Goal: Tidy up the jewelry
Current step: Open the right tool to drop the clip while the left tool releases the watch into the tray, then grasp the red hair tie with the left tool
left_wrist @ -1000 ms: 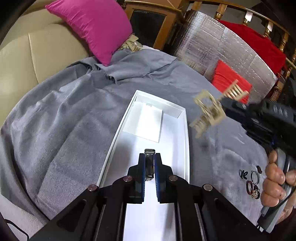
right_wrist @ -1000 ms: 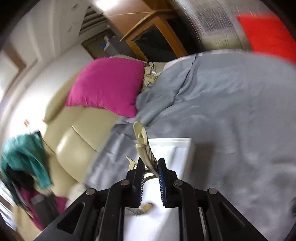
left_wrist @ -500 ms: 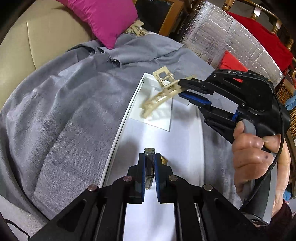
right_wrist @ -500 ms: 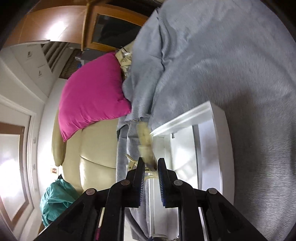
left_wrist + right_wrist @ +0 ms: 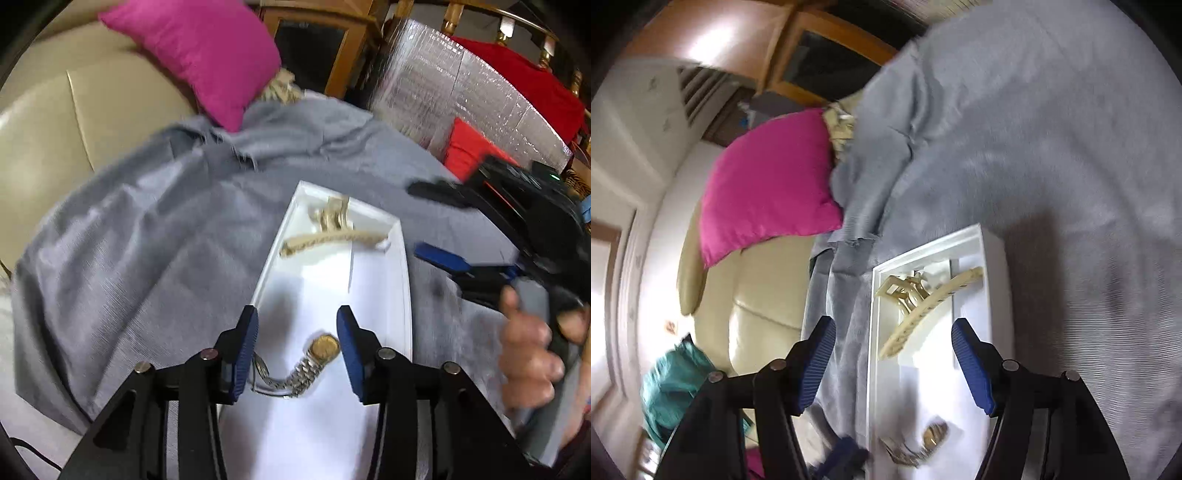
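The left gripper (image 5: 297, 350) is spread wide, empty, over a watch (image 5: 306, 363) lying in the white tray (image 5: 400, 295). The right gripper (image 5: 892, 363) is also released; the hair clip (image 5: 923, 308) lies ahead at the tray's far end. Only the left view shows the hand (image 5: 532, 354).

One white tray (image 5: 404, 280), one hair claw (image 5: 332, 232), one watch (image 5: 314, 354), one pink pillow (image 5: 207, 55).

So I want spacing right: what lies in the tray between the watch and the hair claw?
Only bare white tray floor separates the watch from the hair claw, seen best in the left wrist view.
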`<state>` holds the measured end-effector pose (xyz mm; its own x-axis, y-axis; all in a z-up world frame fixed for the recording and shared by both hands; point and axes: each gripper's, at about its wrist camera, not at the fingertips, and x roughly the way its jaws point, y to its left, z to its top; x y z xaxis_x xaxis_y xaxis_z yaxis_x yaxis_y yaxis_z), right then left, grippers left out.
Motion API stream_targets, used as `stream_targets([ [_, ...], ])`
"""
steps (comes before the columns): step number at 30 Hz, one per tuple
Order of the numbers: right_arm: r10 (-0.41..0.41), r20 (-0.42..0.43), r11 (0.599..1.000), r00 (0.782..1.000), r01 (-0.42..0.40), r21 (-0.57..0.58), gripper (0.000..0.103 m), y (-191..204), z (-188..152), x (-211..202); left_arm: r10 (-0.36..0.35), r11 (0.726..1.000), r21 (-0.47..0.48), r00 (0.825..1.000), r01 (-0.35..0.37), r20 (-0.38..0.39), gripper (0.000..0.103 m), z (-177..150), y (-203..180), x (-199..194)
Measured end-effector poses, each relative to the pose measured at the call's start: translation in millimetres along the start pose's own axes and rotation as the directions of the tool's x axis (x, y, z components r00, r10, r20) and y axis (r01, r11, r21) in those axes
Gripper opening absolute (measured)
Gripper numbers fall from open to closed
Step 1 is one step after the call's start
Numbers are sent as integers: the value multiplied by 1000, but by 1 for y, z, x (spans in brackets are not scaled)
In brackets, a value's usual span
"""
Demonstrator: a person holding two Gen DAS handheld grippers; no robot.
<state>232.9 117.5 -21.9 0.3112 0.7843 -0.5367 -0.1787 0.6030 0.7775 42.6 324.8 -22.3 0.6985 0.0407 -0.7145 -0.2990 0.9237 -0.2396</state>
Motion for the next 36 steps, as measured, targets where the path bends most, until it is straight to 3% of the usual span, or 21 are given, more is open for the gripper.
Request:
stream_targets([
  [3, -37, 43, 996, 998, 40, -84, 69, 2, -8, -42, 23, 999, 26, 997, -26, 80, 65, 0, -12, -18],
  [8, -121, 158, 976, 980, 147, -163, 68, -15, -27, -129, -30, 998, 67, 992, 21, 123, 67, -7, -42, -37],
  [12, -199, 288, 953, 937, 253, -165, 68, -45, -49, -211, -57, 990, 139, 986, 35, 154, 70, -20, -83, -49],
  [16, -266, 406, 935, 874, 337, -113, 68, -86, -72, -295, -114, 971, 227, 982, 78, 148, 72, -39, -132, -53],
  [23, -288, 474, 950, 832, 311, 32, 68, -158, -91, -369, -177, 923, 355, 983, 149, 48, 73, -74, -212, -36],
  [25, -291, 469, 953, 834, 298, 61, 65, -180, -94, -375, -192, 912, 372, 981, 175, 7, 73, -83, -230, -27],
  [27, -301, 436, 953, 848, 287, 99, 49, -200, -96, -373, -201, 903, 383, 979, 194, -23, 73, -90, -243, -21],
  [28, -310, 387, 951, 868, 276, 142, 38, -215, -93, -368, -207, 899, 387, 978, 206, -39, 73, -94, -251, -17],
  [32, -261, 269, 956, 927, 210, 204, 38, -246, -91, -356, -226, 891, 381, 968, 249, -104, 73, -103, -276, -1],
  [34, -241, 240, 962, 940, 198, 189, 38, -247, -89, -350, -229, 893, 366, 965, 261, -129, 73, -107, -284, 6],
  [36, -257, 226, 959, 940, 218, 184, 38, -248, -86, -349, -210, 895, 373, 969, 245, -132, 70, -110, -291, 13],
])
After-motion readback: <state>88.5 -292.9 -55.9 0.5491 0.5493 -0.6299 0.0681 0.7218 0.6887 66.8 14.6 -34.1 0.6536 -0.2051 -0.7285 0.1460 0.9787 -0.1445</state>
